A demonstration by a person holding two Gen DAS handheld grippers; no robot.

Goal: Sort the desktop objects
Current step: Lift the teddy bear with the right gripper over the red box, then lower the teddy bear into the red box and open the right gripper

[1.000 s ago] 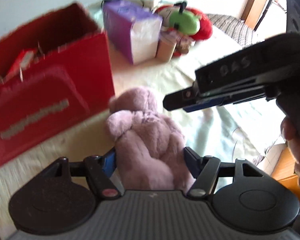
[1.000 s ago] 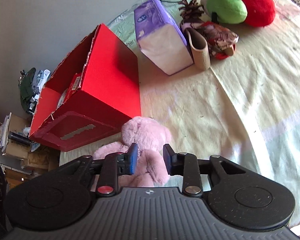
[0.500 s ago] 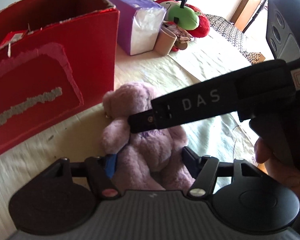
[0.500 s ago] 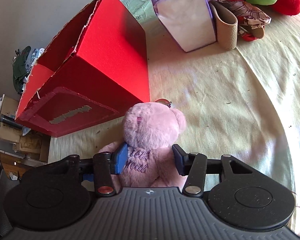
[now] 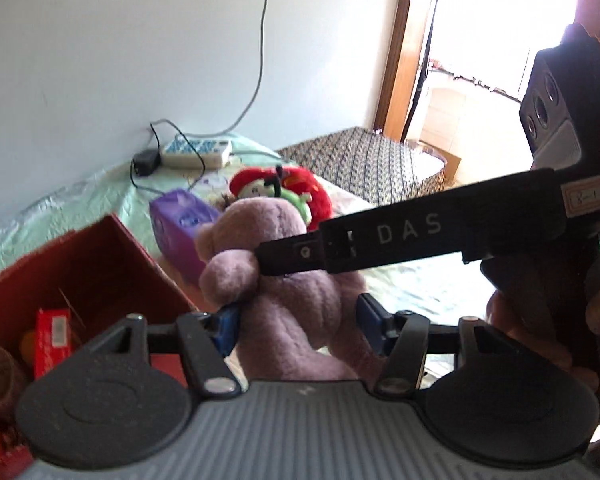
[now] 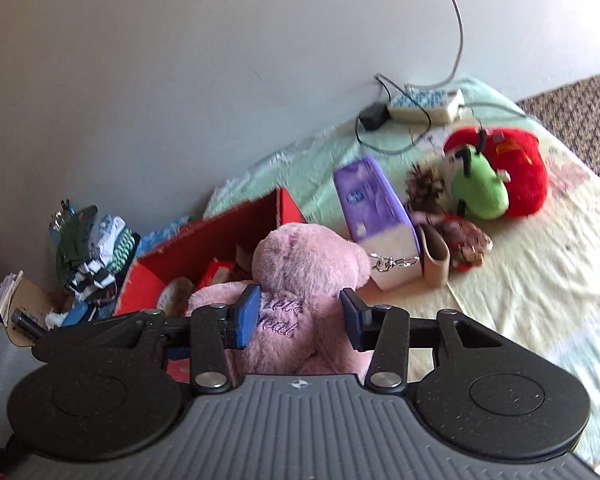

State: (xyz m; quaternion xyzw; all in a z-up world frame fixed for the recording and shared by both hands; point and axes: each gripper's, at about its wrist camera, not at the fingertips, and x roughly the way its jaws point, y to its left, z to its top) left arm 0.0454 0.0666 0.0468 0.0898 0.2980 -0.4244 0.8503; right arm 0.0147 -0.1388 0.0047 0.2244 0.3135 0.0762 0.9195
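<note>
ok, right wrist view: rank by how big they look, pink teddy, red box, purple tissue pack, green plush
1. pink teddy, though it sits nearest the camera, so its lead is unsure
2. red box, partly hidden behind the teddy
3. purple tissue pack
4. green plush; close to the pack, weak call

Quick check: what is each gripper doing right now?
Left gripper: shut on the pink teddy bear.
Right gripper: shut on the same bear.
</note>
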